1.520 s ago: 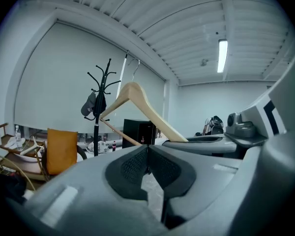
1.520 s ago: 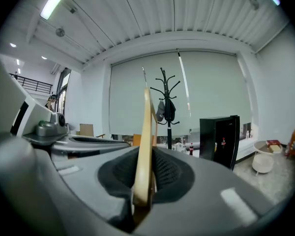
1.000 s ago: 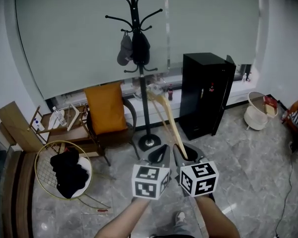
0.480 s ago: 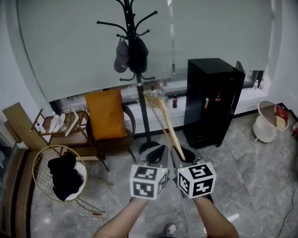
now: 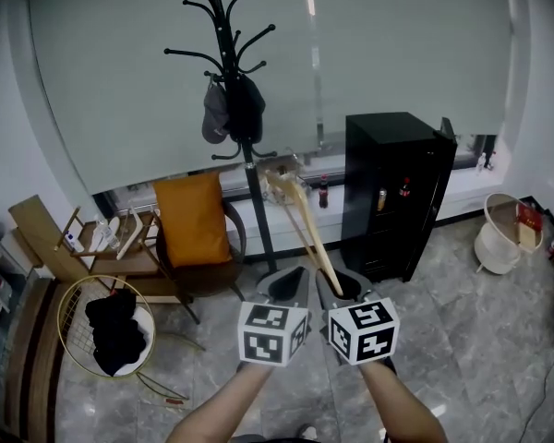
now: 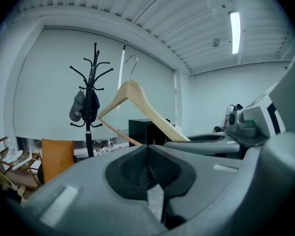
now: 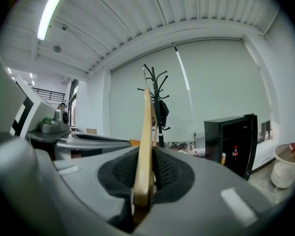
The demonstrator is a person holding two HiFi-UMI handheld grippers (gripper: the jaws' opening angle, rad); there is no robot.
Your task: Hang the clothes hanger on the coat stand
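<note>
1. Right gripper [image 7: 146, 178] - fingers [image 7: 173, 173] clenched on the end of one arm of the wooden hanger [image 7: 146, 132]. It sticks up and forward from my hand, with the hook [image 6: 131, 63] at the far top.
2. Left gripper [image 6: 147, 167]: fingers pressed together on nothing, just beside the right one. The hanger passes to its right, and I see no contact.
3. Stand [image 5: 249, 192] is well ahead of me across the floor, so the hanger is nowhere near a peg yet. I'd call this the carry, with the hanging itself not begun.
4. To do it well, squeeze hard - I hold the very tip of a long lever, so the hanger could twist or swing. Move steadily.
5. Aim for a free upper peg [image 5: 189, 55]. A cap [image 5: 212, 111] hangs lower down, so stay off that side.
6. Turn the hook's opening toward the peg, come in above it and lower until it seats. Only then let go; a miss likely drops the hanger.
</note>
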